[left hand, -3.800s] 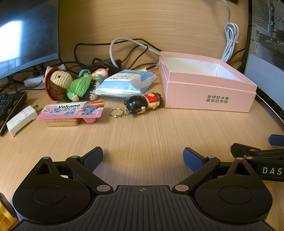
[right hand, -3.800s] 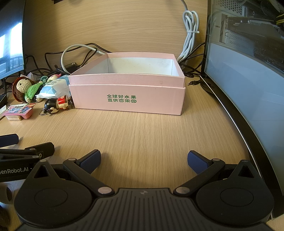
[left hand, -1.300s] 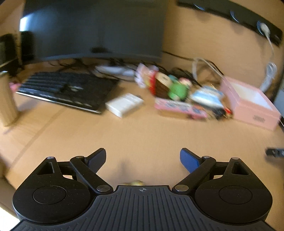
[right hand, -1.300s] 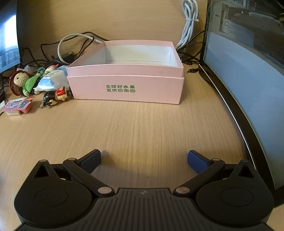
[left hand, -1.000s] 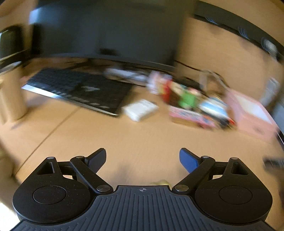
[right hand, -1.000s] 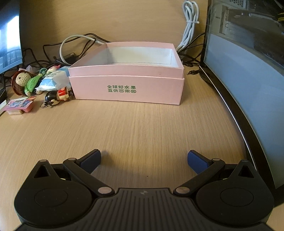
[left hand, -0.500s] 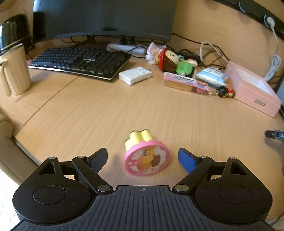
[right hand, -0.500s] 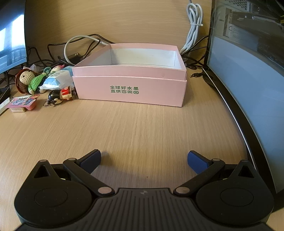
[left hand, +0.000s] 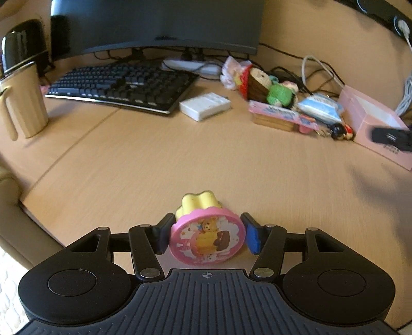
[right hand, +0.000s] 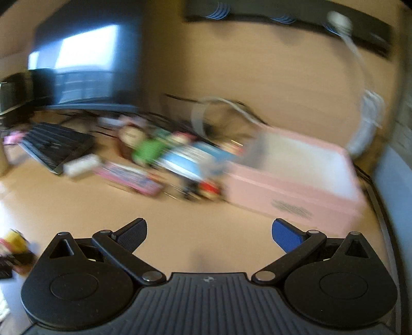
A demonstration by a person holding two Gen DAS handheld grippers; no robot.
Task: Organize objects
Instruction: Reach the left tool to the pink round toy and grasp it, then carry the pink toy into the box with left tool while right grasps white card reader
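Note:
My left gripper (left hand: 207, 235) is shut on a pink-lidded yellow pudding cup (left hand: 207, 238) lying on its side near the desk's front edge. The open pink box (left hand: 370, 121) stands at the far right of the left wrist view and shows blurred in the right wrist view (right hand: 303, 185). A crochet doll (left hand: 267, 87), a pink snack pack (left hand: 280, 116), a blue packet (left hand: 320, 110) and a small figurine keychain (left hand: 340, 132) lie in a cluster left of the box. My right gripper (right hand: 208, 232) is open and empty above bare desk; it shows as a dark blur in front of the box in the left wrist view (left hand: 391, 137).
A black keyboard (left hand: 121, 85) and a monitor (left hand: 154, 23) stand at the back left. A beige mug (left hand: 20, 100) is at the far left. A white adapter block (left hand: 204, 105) lies beside the keyboard. Cables (left hand: 316, 69) run behind the cluster.
My left gripper has closed on the pudding cup. My right gripper has lifted and swung left fast; its view is now blurred and takes in the toy cluster and keyboard.

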